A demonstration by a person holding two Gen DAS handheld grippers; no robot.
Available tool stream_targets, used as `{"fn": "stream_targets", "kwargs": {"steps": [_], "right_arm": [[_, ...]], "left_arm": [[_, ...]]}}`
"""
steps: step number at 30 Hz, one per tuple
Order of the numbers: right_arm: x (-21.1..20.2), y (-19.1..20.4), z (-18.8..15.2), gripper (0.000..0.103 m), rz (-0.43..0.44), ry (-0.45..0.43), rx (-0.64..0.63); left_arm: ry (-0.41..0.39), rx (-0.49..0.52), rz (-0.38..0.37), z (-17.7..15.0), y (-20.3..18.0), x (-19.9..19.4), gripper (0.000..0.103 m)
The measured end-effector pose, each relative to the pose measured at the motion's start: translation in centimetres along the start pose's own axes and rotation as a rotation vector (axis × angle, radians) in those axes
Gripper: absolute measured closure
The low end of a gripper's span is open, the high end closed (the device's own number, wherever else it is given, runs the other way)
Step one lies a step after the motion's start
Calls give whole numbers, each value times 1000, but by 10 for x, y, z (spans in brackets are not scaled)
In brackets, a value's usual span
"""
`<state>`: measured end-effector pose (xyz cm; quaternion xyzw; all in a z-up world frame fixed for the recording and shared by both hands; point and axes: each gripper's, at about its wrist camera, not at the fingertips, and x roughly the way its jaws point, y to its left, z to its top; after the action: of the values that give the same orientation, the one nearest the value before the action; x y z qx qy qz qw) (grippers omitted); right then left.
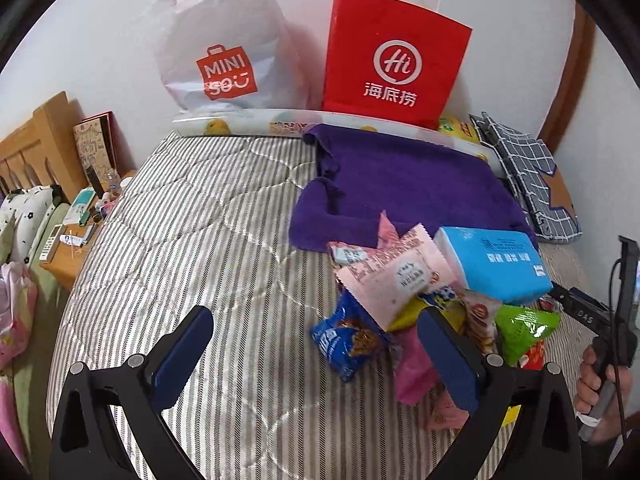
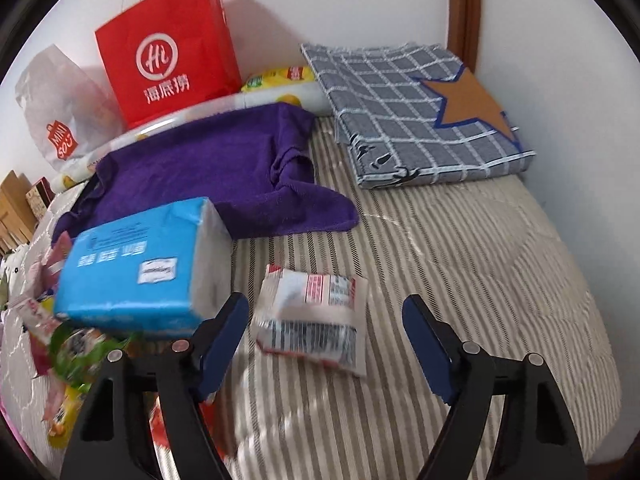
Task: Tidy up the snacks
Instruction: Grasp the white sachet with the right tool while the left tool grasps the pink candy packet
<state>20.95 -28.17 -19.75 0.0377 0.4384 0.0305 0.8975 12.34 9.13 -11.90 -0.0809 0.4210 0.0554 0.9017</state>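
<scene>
A heap of snack packets lies on the striped bed: a pink packet (image 1: 394, 276), a blue packet (image 1: 348, 340) and a green packet (image 1: 524, 328). A blue tissue pack (image 1: 490, 262) lies on the heap; it also shows in the right wrist view (image 2: 136, 268). A white and red packet (image 2: 316, 318) lies apart on the bed. My left gripper (image 1: 320, 340) is open and empty, just left of the heap. My right gripper (image 2: 326, 328) is open, with its jaws on either side of the white and red packet, which lies flat on the bed.
A purple towel (image 1: 404, 184) lies behind the heap. A red paper bag (image 1: 394, 56) and a white plastic bag (image 1: 224, 52) stand against the wall. A folded checked cloth (image 2: 416, 112) lies at the far right. A wooden bedside table (image 1: 76, 240) is at the left.
</scene>
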Motion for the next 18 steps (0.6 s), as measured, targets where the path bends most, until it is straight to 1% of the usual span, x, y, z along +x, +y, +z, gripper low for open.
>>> {"fn": "stream_targets", "kwargs": {"steps": [5, 6, 7, 9, 11, 13, 14, 15, 16, 18], "right_arm": [[28, -4, -1, 24, 21, 55, 6], [32, -4, -2, 22, 25, 65, 6], [31, -3, -2, 22, 18, 45, -4], [33, -1, -3, 19, 15, 44, -18], [33, 3, -4, 18, 11, 41, -35], [32, 7, -6, 20, 14, 36, -62], [30, 9, -7, 27, 15, 26, -78], [29, 11, -8, 38, 28, 19, -88], [27, 12, -9, 41, 37, 16, -93], [25, 14, -8, 52, 43, 18, -95]], "left_arm": [[15, -10, 10, 3, 4, 8, 1], [17, -11, 10, 4, 4, 9, 1], [17, -12, 9, 5, 5, 10, 1], [19, -12, 7, 6, 4, 12, 1], [19, -9, 1, 7, 4, 12, 1], [20, -1, -2, 6, 2, 12, 1], [21, 4, -4, 6, 1, 13, 1], [22, 9, -6, 6, 1, 13, 1], [22, 11, -11, 6, 0, 14, 1], [20, 13, -25, 6, -1, 14, 1]]}}
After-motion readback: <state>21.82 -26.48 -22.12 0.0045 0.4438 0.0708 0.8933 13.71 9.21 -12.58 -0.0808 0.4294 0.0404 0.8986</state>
